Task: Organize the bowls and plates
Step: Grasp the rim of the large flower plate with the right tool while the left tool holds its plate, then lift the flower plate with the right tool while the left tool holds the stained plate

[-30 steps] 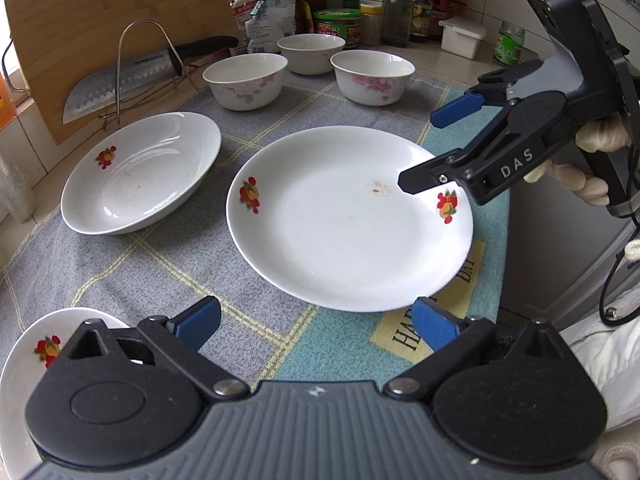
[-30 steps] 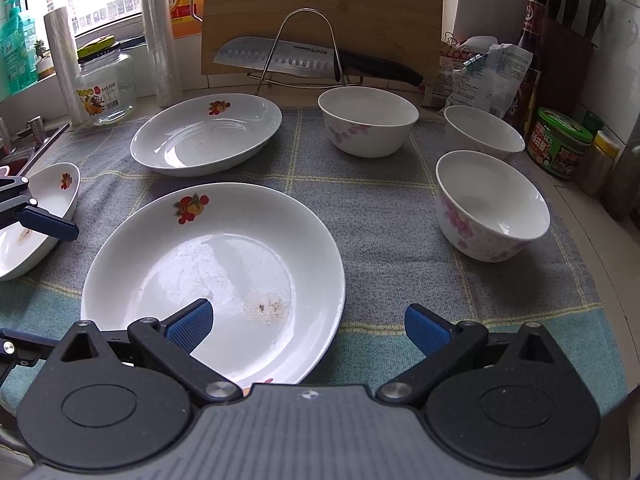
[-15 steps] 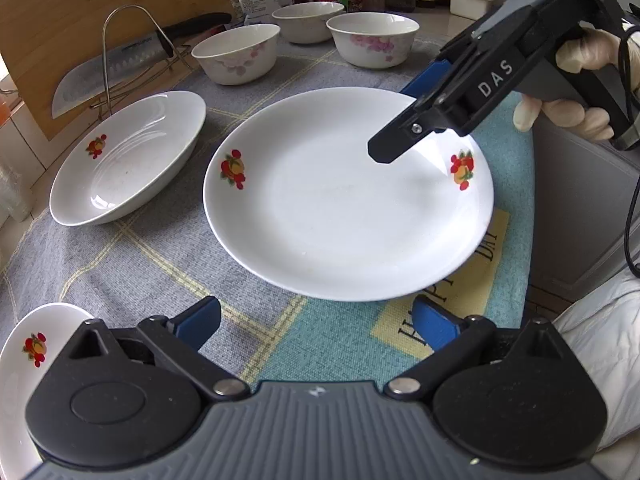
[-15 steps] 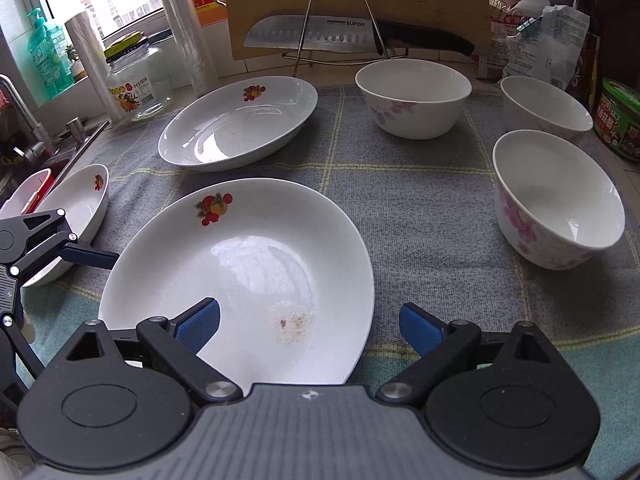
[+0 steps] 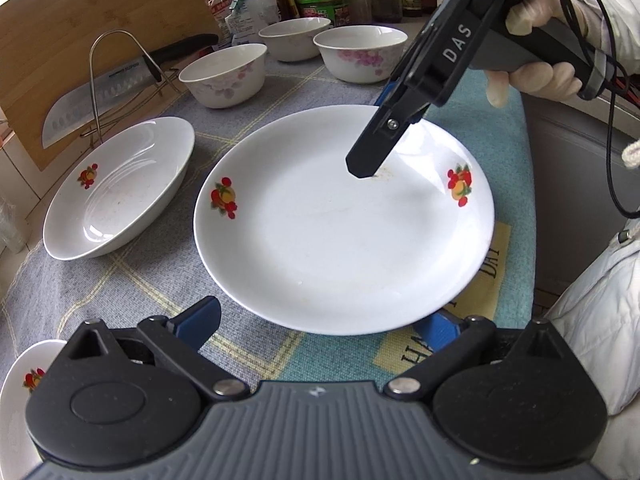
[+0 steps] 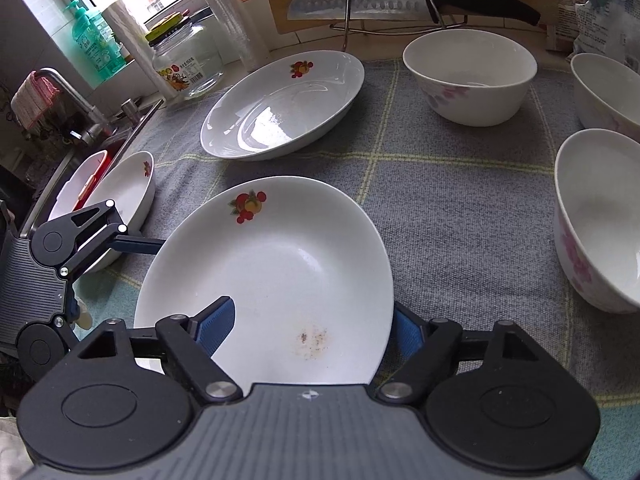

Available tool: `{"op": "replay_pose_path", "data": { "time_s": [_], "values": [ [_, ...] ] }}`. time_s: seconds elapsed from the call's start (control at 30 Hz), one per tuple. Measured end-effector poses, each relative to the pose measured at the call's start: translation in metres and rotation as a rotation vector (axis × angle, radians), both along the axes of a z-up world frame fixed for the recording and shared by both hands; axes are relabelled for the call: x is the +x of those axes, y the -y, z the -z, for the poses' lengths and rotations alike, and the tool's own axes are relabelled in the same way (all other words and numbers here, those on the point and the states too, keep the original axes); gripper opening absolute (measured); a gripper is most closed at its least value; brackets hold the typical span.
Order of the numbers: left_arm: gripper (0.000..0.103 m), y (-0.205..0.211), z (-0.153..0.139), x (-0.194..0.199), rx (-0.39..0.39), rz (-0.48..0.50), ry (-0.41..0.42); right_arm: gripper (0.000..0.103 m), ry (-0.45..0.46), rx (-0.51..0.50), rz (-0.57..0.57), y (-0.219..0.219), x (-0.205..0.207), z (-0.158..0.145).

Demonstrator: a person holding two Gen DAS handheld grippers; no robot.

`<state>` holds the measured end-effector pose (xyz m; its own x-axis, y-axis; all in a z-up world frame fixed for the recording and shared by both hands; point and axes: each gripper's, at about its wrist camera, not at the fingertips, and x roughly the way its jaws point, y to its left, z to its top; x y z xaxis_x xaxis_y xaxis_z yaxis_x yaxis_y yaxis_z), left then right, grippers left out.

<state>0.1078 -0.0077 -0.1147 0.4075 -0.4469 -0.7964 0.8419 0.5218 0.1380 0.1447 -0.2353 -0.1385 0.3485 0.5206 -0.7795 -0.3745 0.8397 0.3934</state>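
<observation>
A large white plate (image 5: 340, 240) with fruit prints lies mid-cloth. My right gripper (image 6: 312, 324) straddles its rim (image 6: 384, 320): one blue pad (image 6: 218, 320) hangs over the plate's inside near a brown stain, the other sits outside the rim. Its jaws are closing and the pads do not grip. The left wrist view shows the right gripper (image 5: 372, 136) coming down from the upper right in a gloved hand. My left gripper (image 5: 318, 322) is open wide at the plate's near edge, its right finger (image 5: 436, 328) tucked under the rim.
A deep plate (image 5: 120, 188) sits to the left and a small plate (image 5: 20, 392) at the near left corner. Three bowls (image 5: 224, 74) (image 5: 296, 38) (image 5: 360, 52) stand behind. A knife on a wire rack (image 6: 384, 0) leans at the back. A sink (image 6: 80, 136) is at far left.
The right gripper swung down over the large plate's rim and its jaws narrowed. The left gripper crept up to the plate's near edge, its right finger now under the rim.
</observation>
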Motion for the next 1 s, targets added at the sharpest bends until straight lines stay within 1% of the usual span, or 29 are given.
{"op": "replay_pose_path", "data": {
  "time_s": [0.4,0.57,0.73,1.0],
  "values": [
    [0.102,0.000,0.001,0.000,-0.010,0.076,0.022,0.074,-0.066,0.072,-0.017,0.013,0.015,0.003],
    [0.103,0.000,0.002,0.003,-0.020,0.101,0.020,0.074,-0.105,0.091,-0.024,0.015,0.021,0.003],
    [0.103,-0.001,0.002,0.003,-0.031,0.111,0.014,0.074,-0.123,0.077,-0.029,0.013,0.024,0.002],
    [0.103,-0.002,0.002,0.005,-0.034,0.122,0.006,0.074,-0.155,0.085,-0.025,0.014,0.027,0.002]
  ]
}}
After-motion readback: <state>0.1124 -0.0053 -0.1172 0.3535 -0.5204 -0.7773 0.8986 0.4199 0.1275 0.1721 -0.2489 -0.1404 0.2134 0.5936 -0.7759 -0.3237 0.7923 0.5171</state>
